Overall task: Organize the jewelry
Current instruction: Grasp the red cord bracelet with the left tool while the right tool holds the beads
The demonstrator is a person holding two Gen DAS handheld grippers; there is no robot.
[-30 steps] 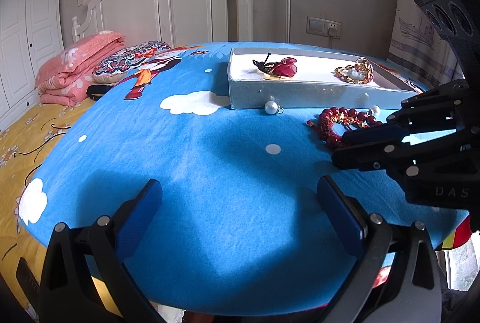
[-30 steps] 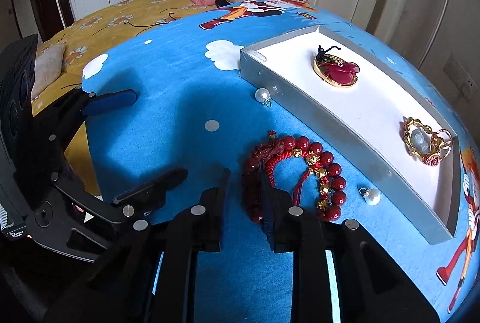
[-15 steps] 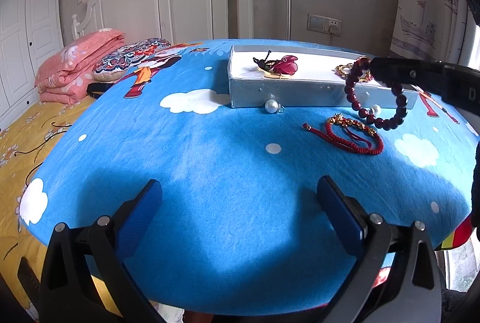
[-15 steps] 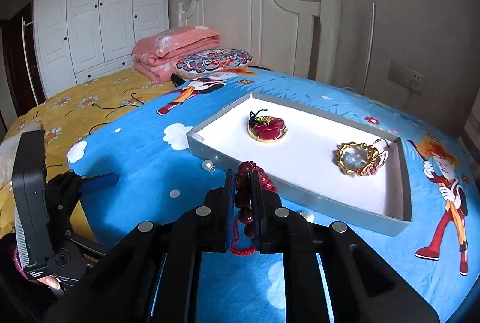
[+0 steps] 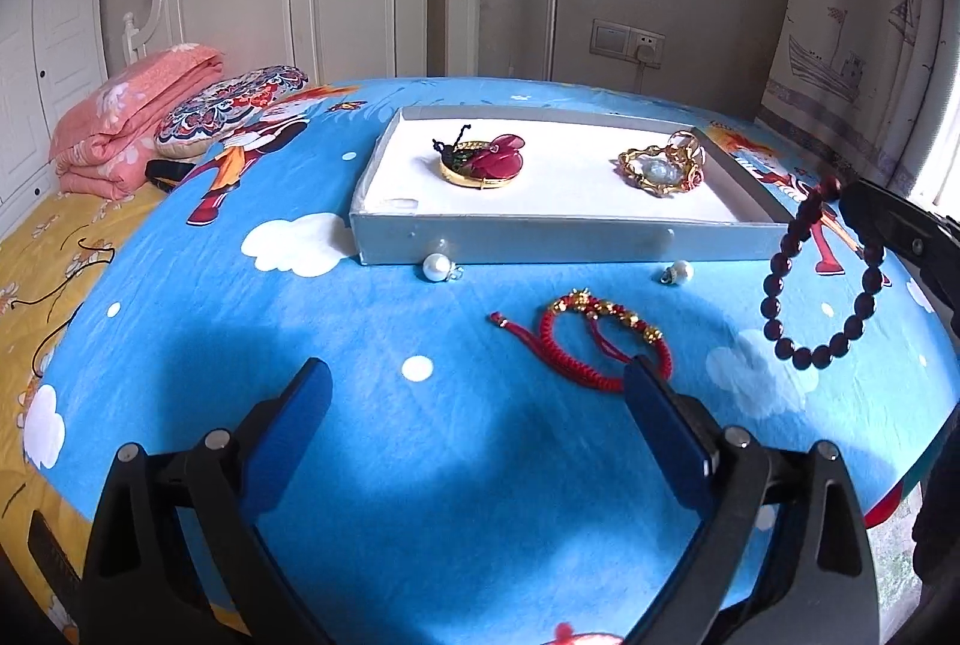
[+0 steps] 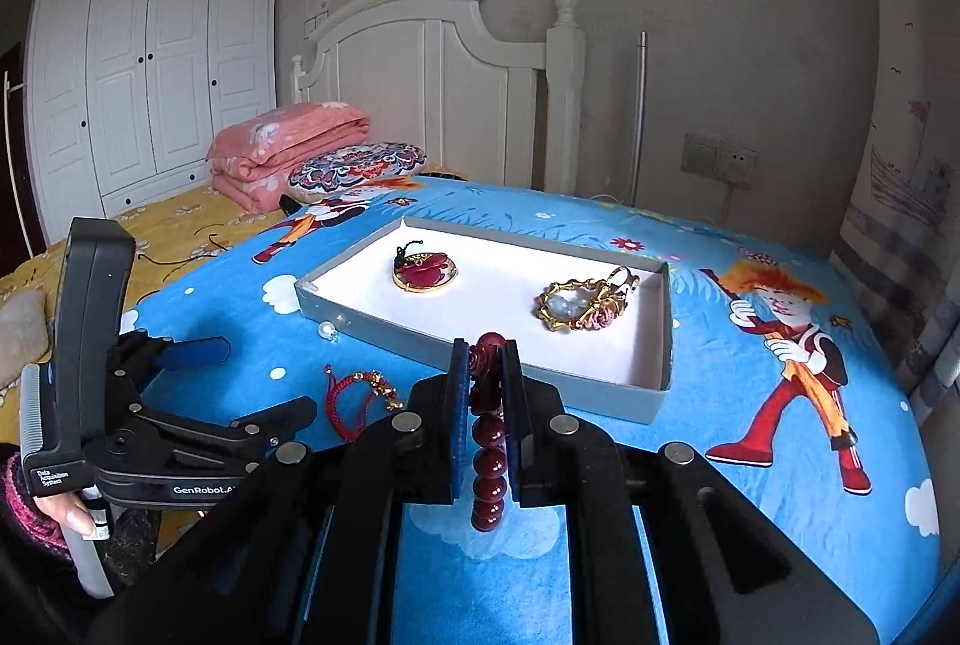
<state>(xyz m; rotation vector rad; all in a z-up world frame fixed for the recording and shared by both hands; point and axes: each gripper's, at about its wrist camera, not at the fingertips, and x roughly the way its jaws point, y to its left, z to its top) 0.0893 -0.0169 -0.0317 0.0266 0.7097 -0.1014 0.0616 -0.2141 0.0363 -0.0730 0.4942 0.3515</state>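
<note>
My right gripper (image 6: 486, 351) is shut on a dark red bead bracelet (image 6: 489, 459), which hangs in the air above the blue cloth, near the tray's front edge; the bracelet also shows in the left wrist view (image 5: 822, 279). My left gripper (image 5: 474, 381) is open and empty, low over the cloth. A red cord bracelet with gold beads (image 5: 600, 339) lies on the cloth in front of the grey tray (image 5: 564, 240). The tray holds a red-and-gold pendant (image 5: 483, 156) and a gold-framed brooch (image 5: 660, 168). Two pearl earrings (image 5: 438, 267) (image 5: 681, 273) lie against the tray's front wall.
The table has a blue cartoon cloth (image 5: 372, 465). A bed with yellow sheet, folded pink blanket (image 5: 126, 123) and patterned pillow (image 5: 228, 105) stands to the left. A white headboard, wall socket and curtain are behind.
My right gripper has lifted the bead bracelet off the cloth and carried it up and to the right. The red cord bracelet stays on the cloth. My left gripper has risen slightly, still open.
</note>
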